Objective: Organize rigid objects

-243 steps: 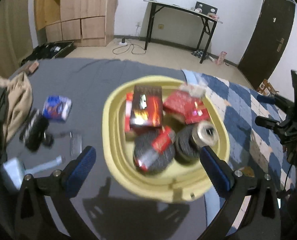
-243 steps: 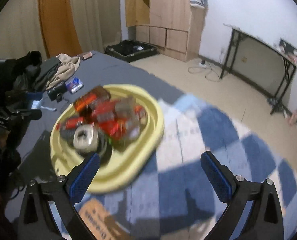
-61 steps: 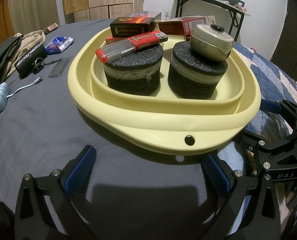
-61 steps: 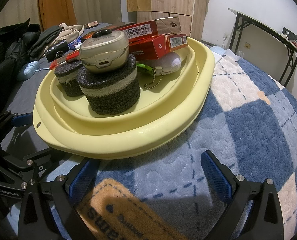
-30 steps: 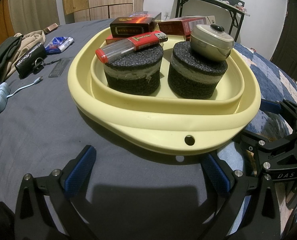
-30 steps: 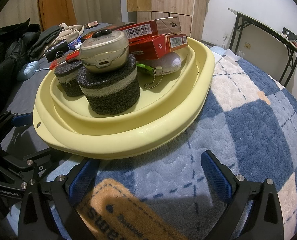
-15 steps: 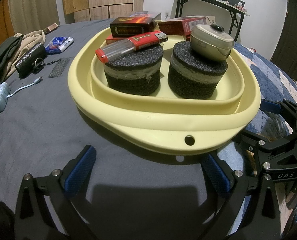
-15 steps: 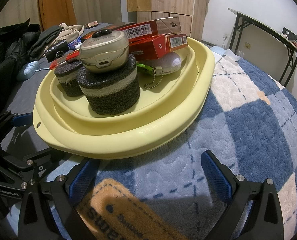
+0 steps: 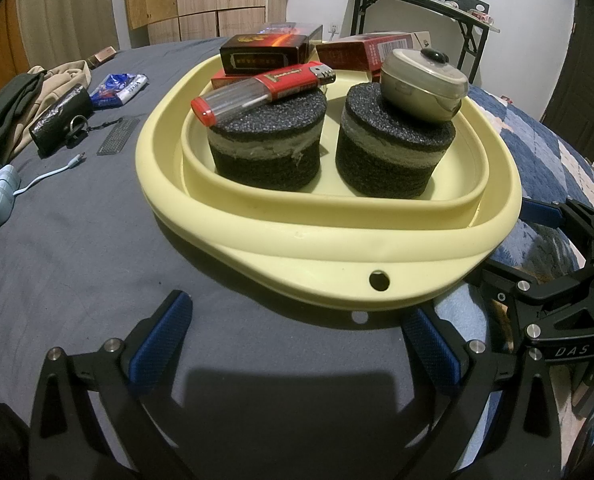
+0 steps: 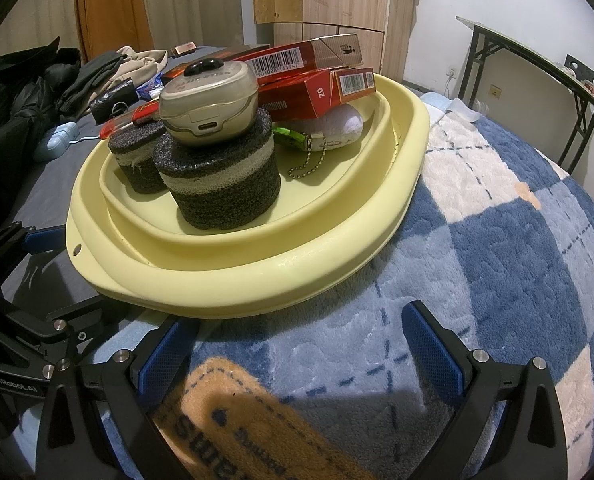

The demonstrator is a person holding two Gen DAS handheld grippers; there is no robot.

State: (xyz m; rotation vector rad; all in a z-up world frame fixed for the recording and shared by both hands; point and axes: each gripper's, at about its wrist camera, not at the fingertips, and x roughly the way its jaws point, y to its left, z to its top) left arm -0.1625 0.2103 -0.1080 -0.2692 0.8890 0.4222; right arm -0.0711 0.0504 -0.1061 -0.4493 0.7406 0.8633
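- Resting low on the bed, your left claw (image 9: 297, 344) and right claw (image 10: 297, 340) are both spread wide, pinching nothing, just before the yellow basin (image 9: 337, 268).
- Inside the basin: two black foam cylinders (image 9: 265, 144), one bearing a red lighter (image 9: 265, 86), the other a beige case (image 10: 209, 100).
- Behind these lie red cartons (image 10: 321, 84).

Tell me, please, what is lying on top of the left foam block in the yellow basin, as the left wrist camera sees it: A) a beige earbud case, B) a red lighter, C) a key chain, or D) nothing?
B: the red lighter lies across the top of the left foam block in the yellow basin; the beige earbud case sits on the other block.
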